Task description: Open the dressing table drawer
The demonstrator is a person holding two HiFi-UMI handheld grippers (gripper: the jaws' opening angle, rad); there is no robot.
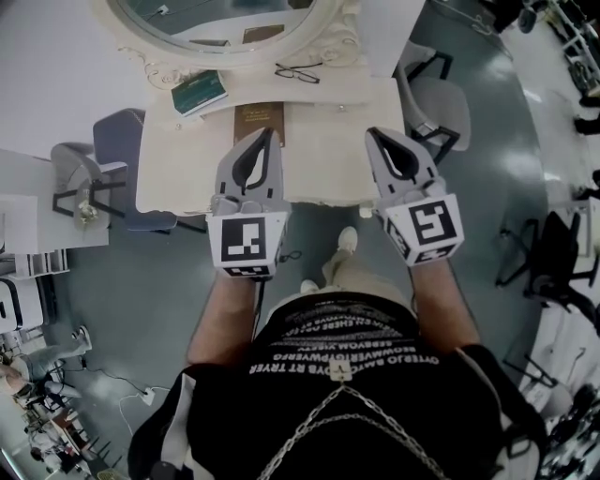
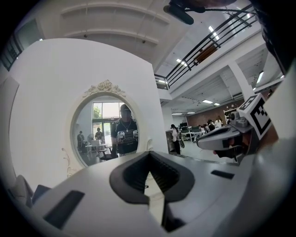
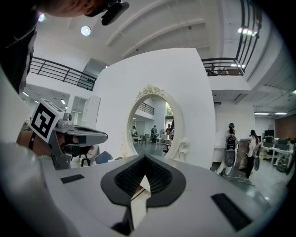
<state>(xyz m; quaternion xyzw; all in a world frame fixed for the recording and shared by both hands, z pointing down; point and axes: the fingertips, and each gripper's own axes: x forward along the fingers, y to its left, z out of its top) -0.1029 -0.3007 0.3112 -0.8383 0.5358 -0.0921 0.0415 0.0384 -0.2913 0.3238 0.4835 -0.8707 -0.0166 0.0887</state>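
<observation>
The cream dressing table (image 1: 319, 150) stands ahead of me with its oval mirror (image 1: 225, 23) at the back. Its drawer front is hidden below the table's near edge. My left gripper (image 1: 273, 132) hovers over the front part of the tabletop, jaws together and empty. My right gripper (image 1: 371, 131) hangs level with it to the right, also shut on nothing. In the left gripper view the left gripper (image 2: 149, 155) points at the mirror (image 2: 108, 129). The right gripper (image 3: 144, 159) faces the mirror (image 3: 155, 125) too.
On the tabletop lie black glasses (image 1: 298, 72), a green book (image 1: 199, 91) and a brown book (image 1: 258, 117). A grey chair (image 1: 436, 108) stands right of the table, a blue chair (image 1: 117, 141) to its left. People and desks fill the hall behind.
</observation>
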